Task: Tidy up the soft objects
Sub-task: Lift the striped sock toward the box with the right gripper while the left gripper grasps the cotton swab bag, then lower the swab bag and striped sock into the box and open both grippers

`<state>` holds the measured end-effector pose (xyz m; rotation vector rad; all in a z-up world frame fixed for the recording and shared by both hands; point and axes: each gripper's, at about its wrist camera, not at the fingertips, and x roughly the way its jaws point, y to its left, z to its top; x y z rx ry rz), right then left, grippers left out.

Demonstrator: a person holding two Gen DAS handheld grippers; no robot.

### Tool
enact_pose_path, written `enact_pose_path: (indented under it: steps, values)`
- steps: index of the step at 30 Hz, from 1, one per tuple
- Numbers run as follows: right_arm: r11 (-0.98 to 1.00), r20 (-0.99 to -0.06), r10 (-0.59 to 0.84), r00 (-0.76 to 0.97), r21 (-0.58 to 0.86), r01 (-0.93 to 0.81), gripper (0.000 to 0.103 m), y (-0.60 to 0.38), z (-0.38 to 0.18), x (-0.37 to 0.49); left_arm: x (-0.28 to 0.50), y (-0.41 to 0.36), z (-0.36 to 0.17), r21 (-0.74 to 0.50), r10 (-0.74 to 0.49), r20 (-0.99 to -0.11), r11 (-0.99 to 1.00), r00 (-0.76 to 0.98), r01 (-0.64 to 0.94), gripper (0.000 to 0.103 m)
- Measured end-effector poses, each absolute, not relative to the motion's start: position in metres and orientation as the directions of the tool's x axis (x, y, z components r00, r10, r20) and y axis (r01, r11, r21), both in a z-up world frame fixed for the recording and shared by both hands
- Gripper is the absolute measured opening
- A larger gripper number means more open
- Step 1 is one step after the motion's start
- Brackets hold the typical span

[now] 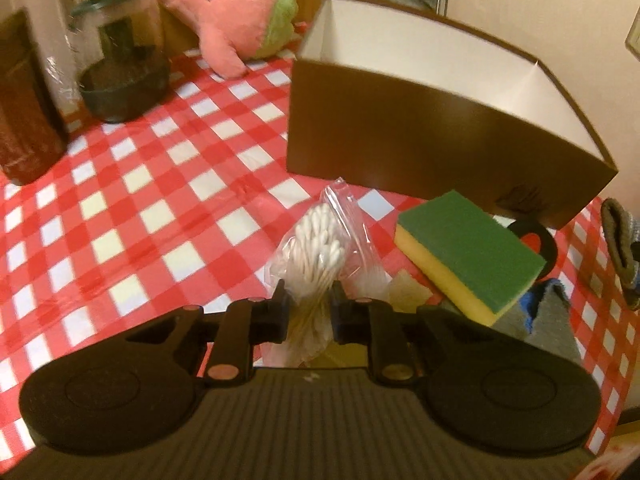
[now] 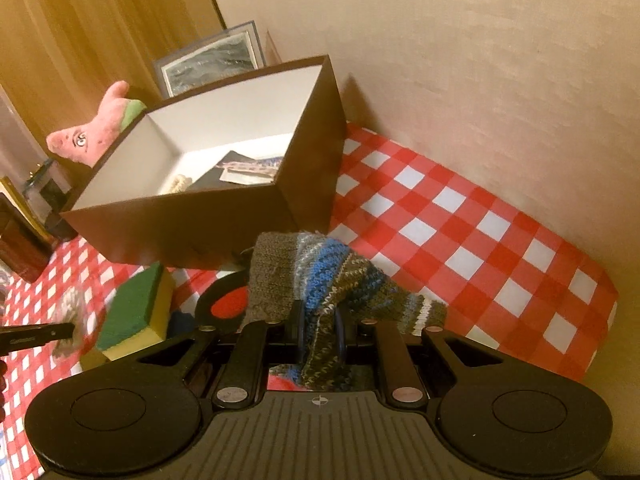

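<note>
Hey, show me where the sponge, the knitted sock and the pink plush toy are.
sponge (image 1: 468, 248), left wrist view, on its green top.
knitted sock (image 2: 332, 276), right wrist view, on its blue stripe.
pink plush toy (image 1: 224, 8), left wrist view, on its pink body.

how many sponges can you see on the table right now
1: the green and yellow sponge lies on the checked tablecloth just in front of the brown box. More could be hidden inside the box.

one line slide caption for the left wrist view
Left gripper clamps a bag of cotton swabs beside a sponge and brown box.

black ribbed tongs (image 1: 310, 308), round pivots
</note>
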<state>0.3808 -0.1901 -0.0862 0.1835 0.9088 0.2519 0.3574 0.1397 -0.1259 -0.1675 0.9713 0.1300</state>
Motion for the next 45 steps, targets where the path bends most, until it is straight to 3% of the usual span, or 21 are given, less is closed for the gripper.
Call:
enact_pose_path:
  steps: [12, 26, 34, 45]
  values:
    - [0.931, -0.686, 0.366, 0.628, 0.274, -0.242, 0.015, -0.181, -0.041, 0.372, 0.345, 0.134, -0.056, -0.055, 0.069, -0.751, 0.985, 0.657, -0.166, 0.018]
    - [0.884, -0.583, 0.466, 0.666, 0.277, -0.376, 0.015, -0.135, -0.001, 0.419, 0.413, 0.094, -0.006, -0.027, 0.024, -0.672, 0.998, 0.74, -0.057, 0.018]
    - [0.881, -0.577, 0.471, 0.667, 0.268, -0.389, 0.015, -0.116, -0.004, 0.454, 0.456, 0.089, -0.008, -0.019, 0.002, -0.687, 1.0, 0.727, -0.021, 0.018]
    - [0.885, -0.638, 0.456, 0.621, 0.252, -0.391, 0.015, -0.1, -0.028, 0.493, 0.506, 0.094, -0.032, 0.023, 0.004, -0.754, 1.0, 0.657, 0.021, 0.018]
